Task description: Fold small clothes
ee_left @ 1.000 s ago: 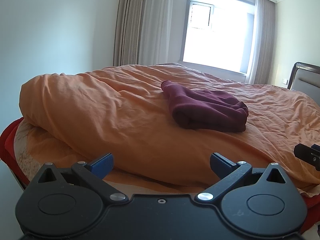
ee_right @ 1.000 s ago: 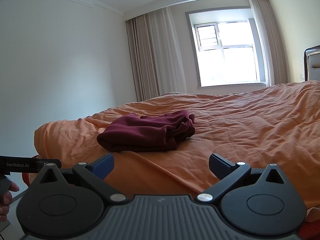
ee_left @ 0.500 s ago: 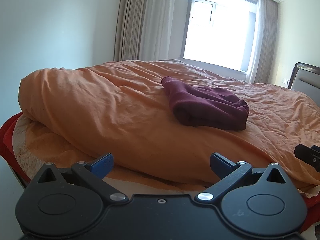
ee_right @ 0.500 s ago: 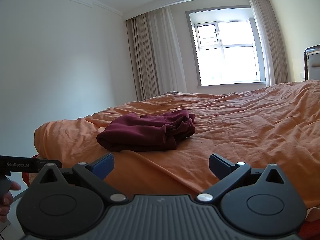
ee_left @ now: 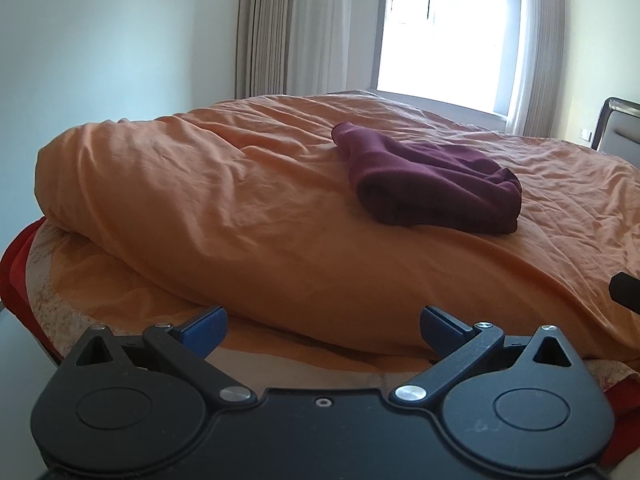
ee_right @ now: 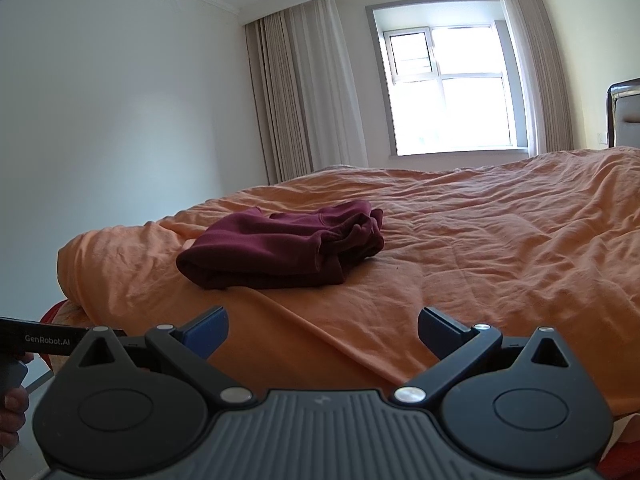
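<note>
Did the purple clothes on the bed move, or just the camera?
No. In the right wrist view the maroon garment sits on the same creases of the orange duvet. Only the left claw's view rose.

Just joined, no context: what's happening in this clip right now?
A person holds a two-finger gripper in each hand at the edge of a bed. The left gripper and right gripper are both open and empty, short of the orange duvet. A maroon garment lies in a rough bundle on the duvet, apart from both grippers. Whether it is already folded or waiting to be folded is not clear. Nothing is being gripped.
</note>
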The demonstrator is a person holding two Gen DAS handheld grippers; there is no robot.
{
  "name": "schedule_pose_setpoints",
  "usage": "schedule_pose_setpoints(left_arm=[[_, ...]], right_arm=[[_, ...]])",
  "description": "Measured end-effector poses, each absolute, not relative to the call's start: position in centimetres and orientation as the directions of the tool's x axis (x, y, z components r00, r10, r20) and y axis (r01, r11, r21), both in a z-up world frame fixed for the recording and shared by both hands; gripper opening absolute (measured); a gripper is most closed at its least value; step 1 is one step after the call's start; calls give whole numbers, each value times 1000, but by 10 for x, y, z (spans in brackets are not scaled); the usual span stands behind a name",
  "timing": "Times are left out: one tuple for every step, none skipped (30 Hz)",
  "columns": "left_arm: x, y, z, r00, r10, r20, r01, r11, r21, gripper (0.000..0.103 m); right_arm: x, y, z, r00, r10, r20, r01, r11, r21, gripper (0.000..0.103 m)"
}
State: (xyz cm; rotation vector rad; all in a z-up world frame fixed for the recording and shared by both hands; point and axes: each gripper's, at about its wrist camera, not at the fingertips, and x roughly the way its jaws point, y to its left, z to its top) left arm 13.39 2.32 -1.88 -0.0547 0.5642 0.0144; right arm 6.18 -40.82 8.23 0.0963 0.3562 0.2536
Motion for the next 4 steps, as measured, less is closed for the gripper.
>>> schedule_pose_setpoints(left_arm=[[136,23,-20,843,0,-538,-29,998,-47,102],[138,23,-20,840,3,-542,-32,998,-45,102],[140,23,-21,838,4,-546,-34,998,-44,102],[142,22,-22,835,6,-550,-36,998,-44,102]], right_arm=[[64,-408,81,904,263,-338,-228,964,139,103],[67,-407,80,902,263,-343,-228,963,140,103],[69,-407,79,900,264,-347,-228,963,142,103],[70,-408,78,898,265,-351,-228,963,144,103]])
